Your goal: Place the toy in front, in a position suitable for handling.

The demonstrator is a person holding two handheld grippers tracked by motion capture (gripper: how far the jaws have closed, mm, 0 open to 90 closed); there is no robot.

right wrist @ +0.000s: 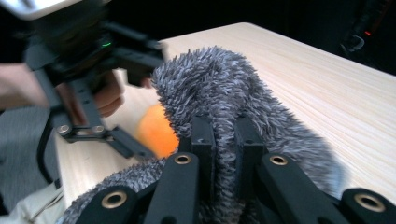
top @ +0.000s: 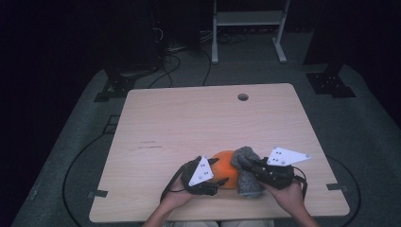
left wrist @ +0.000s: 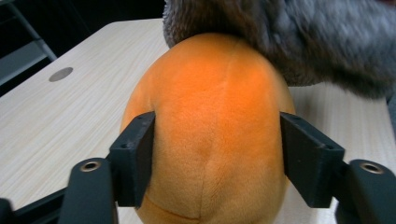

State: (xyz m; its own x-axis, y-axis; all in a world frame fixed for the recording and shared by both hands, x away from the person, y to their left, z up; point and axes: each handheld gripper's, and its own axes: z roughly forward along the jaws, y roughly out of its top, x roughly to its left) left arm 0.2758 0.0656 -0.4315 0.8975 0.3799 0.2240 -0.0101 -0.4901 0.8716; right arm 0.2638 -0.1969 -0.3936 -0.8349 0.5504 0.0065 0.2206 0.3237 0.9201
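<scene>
An orange plush ball (top: 226, 166) rests near the table's front edge. My left gripper (top: 222, 171) is shut on it from the left; in the left gripper view both pads (left wrist: 137, 156) press into the orange plush ball (left wrist: 215, 126). A grey fuzzy cover (top: 248, 174) lies against the ball's right side and drapes over its top (left wrist: 299, 37). My right gripper (top: 246, 163) is shut on a fold of the grey cover (right wrist: 233, 102), its jaws nearly together with fur pinched between them. The orange ball (right wrist: 156, 130) peeks out beyond the cover, with the left gripper (right wrist: 116, 93) beside it.
The light wooden table (top: 189, 123) has a round cable hole (top: 243, 97) near its far edge. Beyond the table stand a white metal frame (top: 248, 28) and dark equipment with cables on the grey floor. The person's hands come in from the table's front edge.
</scene>
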